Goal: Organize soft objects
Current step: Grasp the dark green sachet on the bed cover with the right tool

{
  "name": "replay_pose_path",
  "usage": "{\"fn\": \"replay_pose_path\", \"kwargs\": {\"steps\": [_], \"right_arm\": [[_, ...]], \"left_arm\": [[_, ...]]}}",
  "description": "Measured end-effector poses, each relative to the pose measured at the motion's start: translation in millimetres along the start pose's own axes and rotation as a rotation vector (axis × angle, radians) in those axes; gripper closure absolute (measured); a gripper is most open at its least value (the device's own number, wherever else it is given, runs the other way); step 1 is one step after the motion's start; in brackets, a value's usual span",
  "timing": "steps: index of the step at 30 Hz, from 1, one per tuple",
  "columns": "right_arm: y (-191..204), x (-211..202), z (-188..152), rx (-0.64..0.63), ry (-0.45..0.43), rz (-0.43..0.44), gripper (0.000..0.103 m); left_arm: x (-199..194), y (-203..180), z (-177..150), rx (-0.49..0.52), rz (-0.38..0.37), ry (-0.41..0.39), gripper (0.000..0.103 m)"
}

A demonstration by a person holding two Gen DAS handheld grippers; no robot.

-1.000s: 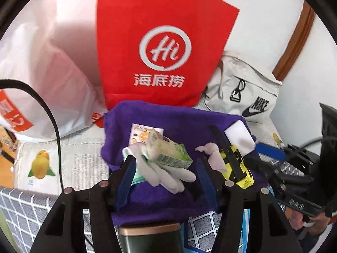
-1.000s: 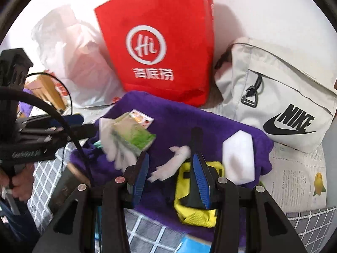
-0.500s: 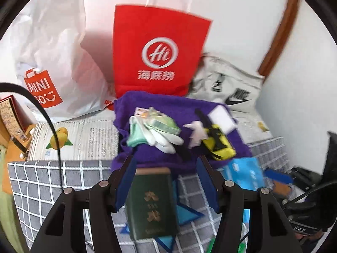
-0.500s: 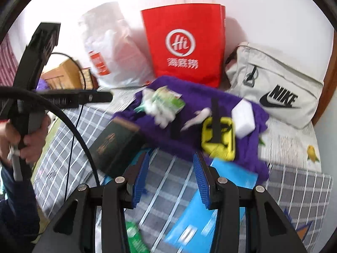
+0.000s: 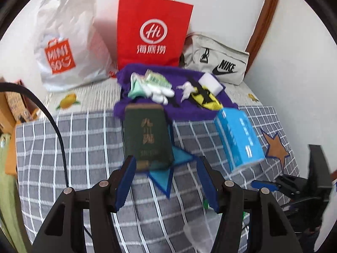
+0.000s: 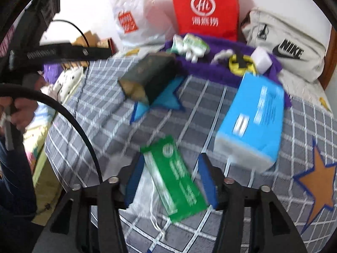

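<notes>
A purple towel (image 5: 185, 113) (image 6: 212, 71) lies at the back of the bed. On it are white gloves (image 5: 160, 92) (image 6: 193, 54), a green packet (image 5: 158, 79) (image 6: 192, 41), a yellow pouch (image 5: 207, 99) (image 6: 242, 65) and a white sponge (image 5: 211, 82) (image 6: 261, 60). My left gripper (image 5: 165, 179) is open and empty, well back from the towel, above the checked blanket. My right gripper (image 6: 171, 179) is open and empty, hovering over a green mask package (image 6: 177, 179).
A dark green box (image 5: 146, 137) (image 6: 151, 76) and a blue box (image 5: 239, 137) (image 6: 257, 118) lie on the grey checked blanket (image 5: 73, 147). A red paper bag (image 5: 152, 31), a white Miniso bag (image 5: 65, 42) and a Nike bag (image 5: 217, 63) stand against the wall.
Both grippers have pulled back from the purple towel toward the near edge of the bed. The boxes and the green package have come into view. Nothing was picked up.
</notes>
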State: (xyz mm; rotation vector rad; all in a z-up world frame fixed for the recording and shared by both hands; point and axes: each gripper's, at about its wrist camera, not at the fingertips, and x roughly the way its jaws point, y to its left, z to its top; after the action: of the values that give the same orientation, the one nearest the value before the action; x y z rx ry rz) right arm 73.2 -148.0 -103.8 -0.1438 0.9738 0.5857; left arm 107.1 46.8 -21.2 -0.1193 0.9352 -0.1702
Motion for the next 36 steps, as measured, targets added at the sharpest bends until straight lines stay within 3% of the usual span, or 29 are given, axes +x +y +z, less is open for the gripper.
{"fn": "replay_pose_path", "kwargs": {"steps": [6, 16, 20, 23, 24, 27, 36], "right_arm": [[-2.8, 29.3, -26.9, -0.043, 0.054, -0.032, 0.049], [12.9, 38.2, -24.8, -0.218, 0.049, -0.029, 0.042], [7.0, 56.1, -20.5, -0.189, 0.094, -0.035, 0.041], [11.2, 56.9, -24.4, -0.216, 0.059, -0.047, 0.042], [12.6, 56.2, -26.3, -0.217, 0.044, -0.051, 0.049], [11.4, 52.6, -29.2, -0.195, 0.018, -0.041, 0.058], [5.3, 38.2, -28.0, -0.060, -0.014, -0.004, 0.059]], "left_arm": [[8.2, 9.1, -32.8, -0.032, -0.015, 0.060, 0.045], [10.3, 12.4, -45.7, -0.031, -0.029, 0.075, 0.046], [16.8, 13.3, -49.7, -0.035, -0.036, 0.090, 0.045], [22.3, 11.2, -55.5, -0.018, -0.035, 0.110, 0.045], [24.3, 11.0, -57.7, -0.018, -0.033, 0.115, 0.045], [30.3, 11.1, -62.7, -0.014, -0.039, 0.131, 0.045], [40.0, 0.0, -74.0, 0.031, -0.063, 0.151, 0.045]]}}
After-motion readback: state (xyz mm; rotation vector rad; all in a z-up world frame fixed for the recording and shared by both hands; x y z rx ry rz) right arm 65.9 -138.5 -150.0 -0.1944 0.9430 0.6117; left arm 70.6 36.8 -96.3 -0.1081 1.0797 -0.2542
